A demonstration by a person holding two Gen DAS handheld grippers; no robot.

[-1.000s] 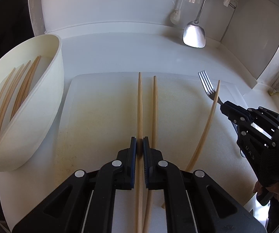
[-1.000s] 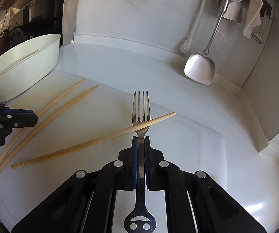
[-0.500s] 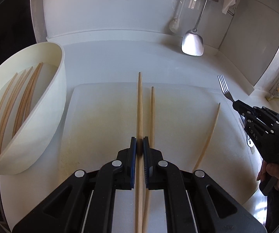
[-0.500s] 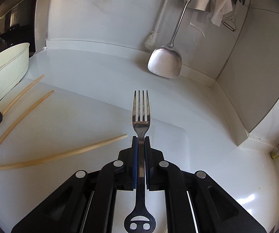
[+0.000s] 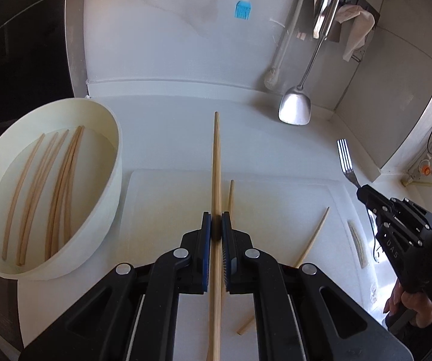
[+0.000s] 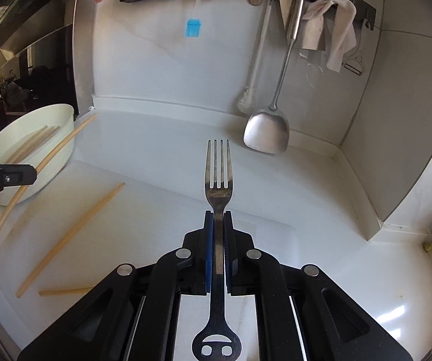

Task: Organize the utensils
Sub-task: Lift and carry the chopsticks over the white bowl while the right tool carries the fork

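My left gripper (image 5: 216,221) is shut on a wooden chopstick (image 5: 216,162) and holds it above the white cutting board (image 5: 161,204). Two more chopsticks lie on the board, one (image 5: 231,194) just right of the held one and one (image 5: 313,236) further right. A white bowl (image 5: 107,186) at the left holds several chopsticks (image 5: 56,186). My right gripper (image 6: 218,221) is shut on a steel fork (image 6: 218,168), lifted above the board's right side. It shows in the left wrist view (image 5: 363,192) with the fork (image 5: 346,162).
A steel spatula (image 6: 265,132), a white brush (image 6: 246,96), a blue silicone brush (image 6: 193,27) and cloths hang from a wall rail at the back. The counter's corner wall (image 6: 396,150) rises at the right. A person's hand (image 5: 411,303) holds the right gripper.
Both grippers have risen. The left one lifted its chopstick off the board. The right one carried the fork up and away from the chopstick it lay across.
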